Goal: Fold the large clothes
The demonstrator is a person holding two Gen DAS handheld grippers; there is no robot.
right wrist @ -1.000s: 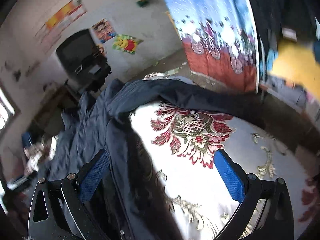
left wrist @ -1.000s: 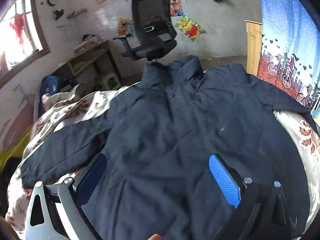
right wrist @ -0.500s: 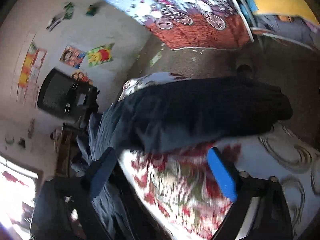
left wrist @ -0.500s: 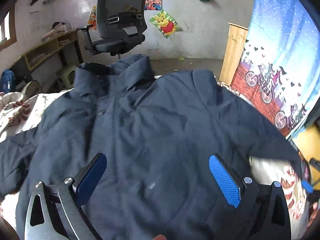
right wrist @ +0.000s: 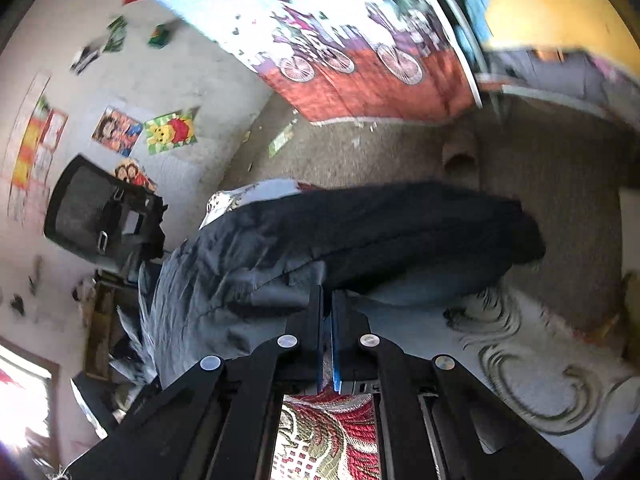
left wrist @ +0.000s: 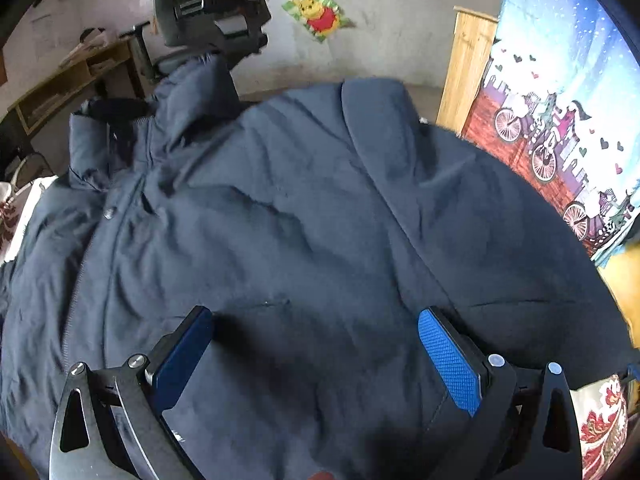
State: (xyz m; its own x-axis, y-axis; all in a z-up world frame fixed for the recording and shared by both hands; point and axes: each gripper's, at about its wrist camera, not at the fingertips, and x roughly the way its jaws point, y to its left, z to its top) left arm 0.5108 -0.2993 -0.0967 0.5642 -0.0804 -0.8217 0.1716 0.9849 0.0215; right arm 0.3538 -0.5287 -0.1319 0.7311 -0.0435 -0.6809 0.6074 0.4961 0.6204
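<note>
Navy padded jacket (left wrist: 304, 216), spread front-up on the floral bedspread (right wrist: 532, 364), has just been pinched at its sleeve (right wrist: 400, 232) by the closing right gripper (right wrist: 327, 300), while the left gripper (left wrist: 316, 344) is held wide open over the body, so the sleeve fold can be started.

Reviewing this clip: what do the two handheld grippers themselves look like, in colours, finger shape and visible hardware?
Both share one build: flat blue textured pads on black angular fingers, joined by black linkage arms with round silver pivot bolts. The left gripper also shows a bare silver triangular cut-out plate on one side. The right gripper is all black besides its pads. No cables, markings or sleeves show.
</note>
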